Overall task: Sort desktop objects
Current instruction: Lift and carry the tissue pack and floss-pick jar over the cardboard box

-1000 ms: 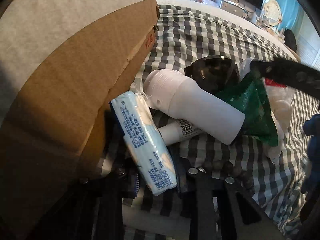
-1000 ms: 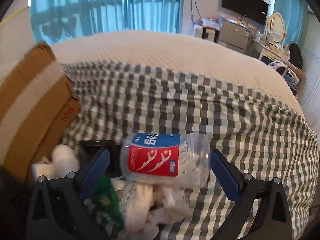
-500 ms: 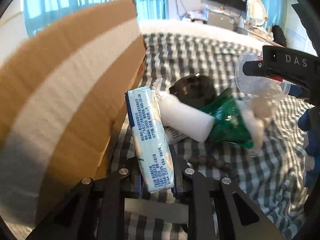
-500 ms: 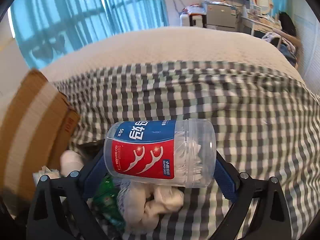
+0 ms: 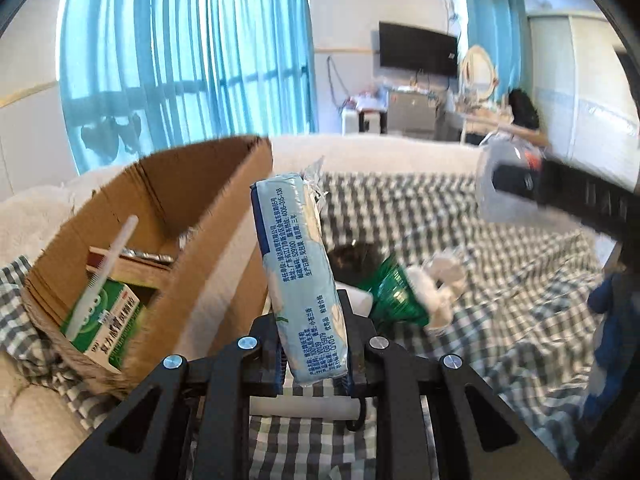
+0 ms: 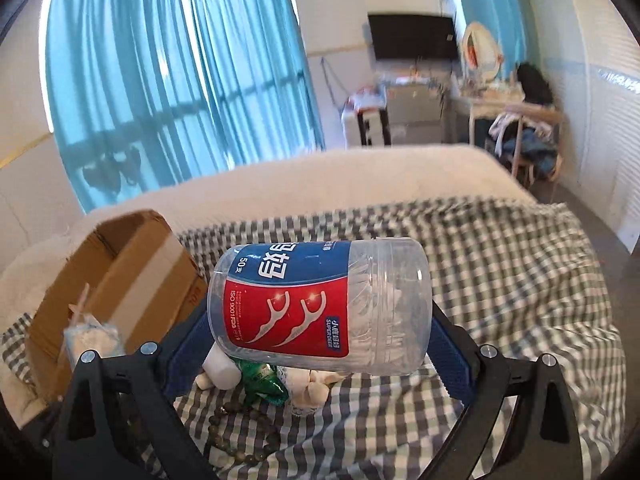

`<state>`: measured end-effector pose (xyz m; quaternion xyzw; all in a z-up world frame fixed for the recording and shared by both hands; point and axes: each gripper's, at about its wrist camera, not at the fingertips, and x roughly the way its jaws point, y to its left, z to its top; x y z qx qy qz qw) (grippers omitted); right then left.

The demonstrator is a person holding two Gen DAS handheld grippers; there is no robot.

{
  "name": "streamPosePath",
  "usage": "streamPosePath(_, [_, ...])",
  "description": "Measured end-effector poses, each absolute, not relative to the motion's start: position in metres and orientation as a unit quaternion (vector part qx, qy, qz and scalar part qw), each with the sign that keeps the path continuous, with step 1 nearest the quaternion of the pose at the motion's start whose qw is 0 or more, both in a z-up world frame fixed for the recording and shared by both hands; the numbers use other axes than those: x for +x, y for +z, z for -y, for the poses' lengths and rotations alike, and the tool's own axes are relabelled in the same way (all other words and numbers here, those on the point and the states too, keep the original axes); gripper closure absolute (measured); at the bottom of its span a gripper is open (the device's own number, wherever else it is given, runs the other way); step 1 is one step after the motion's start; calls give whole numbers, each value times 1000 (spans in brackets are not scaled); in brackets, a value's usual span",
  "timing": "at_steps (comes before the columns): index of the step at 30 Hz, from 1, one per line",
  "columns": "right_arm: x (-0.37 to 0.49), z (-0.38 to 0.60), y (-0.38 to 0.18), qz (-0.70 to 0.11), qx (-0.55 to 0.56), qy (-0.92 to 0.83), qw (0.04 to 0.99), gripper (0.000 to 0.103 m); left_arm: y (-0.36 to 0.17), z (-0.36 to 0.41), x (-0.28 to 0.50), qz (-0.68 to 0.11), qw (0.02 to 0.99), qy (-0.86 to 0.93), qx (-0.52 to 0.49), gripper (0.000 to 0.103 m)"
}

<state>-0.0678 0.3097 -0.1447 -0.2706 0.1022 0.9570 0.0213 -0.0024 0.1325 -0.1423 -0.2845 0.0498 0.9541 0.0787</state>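
My left gripper (image 5: 314, 354) is shut on a pale blue tissue pack (image 5: 298, 272), held upright above the checked cloth beside the open cardboard box (image 5: 192, 240). The same tissue pack (image 6: 90, 338) shows at the lower left of the right wrist view. My right gripper (image 6: 320, 344) is shut on a clear floss-pick jar (image 6: 320, 306) with a red and blue label, held on its side above the pile. From the left wrist view the jar (image 5: 494, 184) appears blurred at upper right. On the cloth lie a green packet (image 5: 390, 292), a white bottle (image 6: 220, 368) and a bead string (image 6: 240, 428).
Inside the box (image 6: 132, 272) stand a green medicine carton (image 5: 104, 320) and a white stick (image 5: 102, 276). A dark round object (image 5: 352, 258) and white cotton bits (image 5: 440, 280) lie by the green packet. The checked cloth (image 6: 500, 280) covers a bed; blue fabric (image 5: 612, 320) sits at right.
Both grippers have risen with their loads. The tissue pack now stands above the box's rim, whose inside has come into view. The jar has lifted higher over the pile.
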Motion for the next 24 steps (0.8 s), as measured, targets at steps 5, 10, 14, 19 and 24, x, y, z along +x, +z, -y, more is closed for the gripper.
streamPosePath(5, [-32,-314,-139,-136,-243,959,47,7,-121,-132,12,-47,90,962,-252,82])
streamPosePath(10, [0,-322,-131,-169,-220,959,60,8,-102,-121,34,-40,99,967,-230,82])
streamPosePath(14, [17,-312,-126,-156,-217,961,68,11,-90,-108,38,-23,110,967,-227,82])
streamPosePath(19, [28,-302,-125,-145,-224,961,72,11,-74,-94,49,-14,111,972,-207,82])
streamPosePath(24, [44,-294,-116,-142,-212,964,77,11,-57,-87,56,-9,119,975,-188,82])
